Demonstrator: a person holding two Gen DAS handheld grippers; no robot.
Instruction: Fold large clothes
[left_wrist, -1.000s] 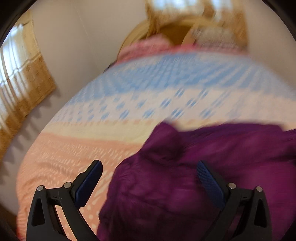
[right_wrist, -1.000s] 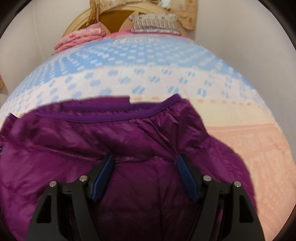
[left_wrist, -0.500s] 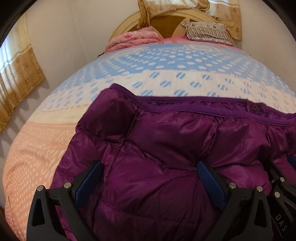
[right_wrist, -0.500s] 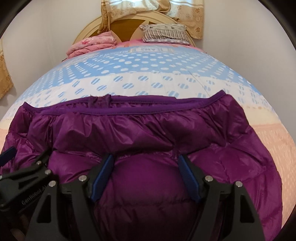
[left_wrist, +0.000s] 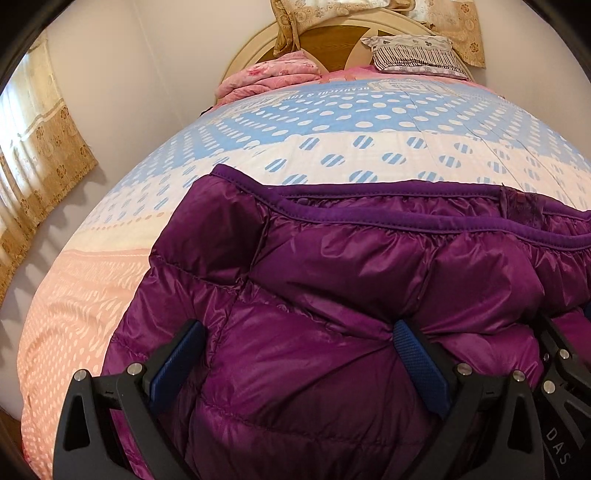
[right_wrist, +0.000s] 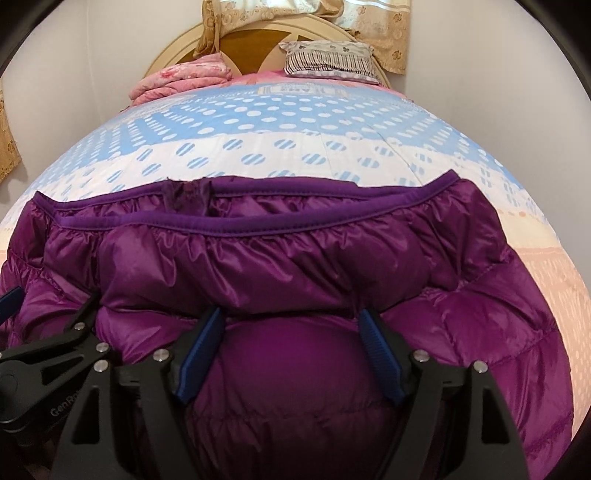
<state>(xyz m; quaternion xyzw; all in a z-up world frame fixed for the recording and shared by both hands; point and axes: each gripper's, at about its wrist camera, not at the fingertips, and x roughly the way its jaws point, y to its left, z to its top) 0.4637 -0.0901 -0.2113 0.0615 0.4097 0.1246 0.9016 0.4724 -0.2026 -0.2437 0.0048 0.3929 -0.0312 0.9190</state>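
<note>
Purple down jacket (left_wrist: 332, 295) is lying on the bed (left_wrist: 351, 155), hem band toward 12 o'clock. Left gripper (left_wrist: 295, 354) is sitting wide open, puffy fabric bulging between its blue pads, nothing clamped. Right gripper (right_wrist: 291, 343) is likewise spread open over the jacket, its body at 3 o'clock in the left view reading "DAS". Sheet print is reading, upside down, "BEAUTIFUL & LOV…".

A purple quilted jacket (left_wrist: 332, 295) is spread across the near part of the bed (left_wrist: 332, 122). The left claw (left_wrist: 299, 350) is held wide apart, its blue pads (left_wrist: 421, 365) pressed against puffed fabric. A striped pillow (left_wrist: 413, 53) lies far.
</note>
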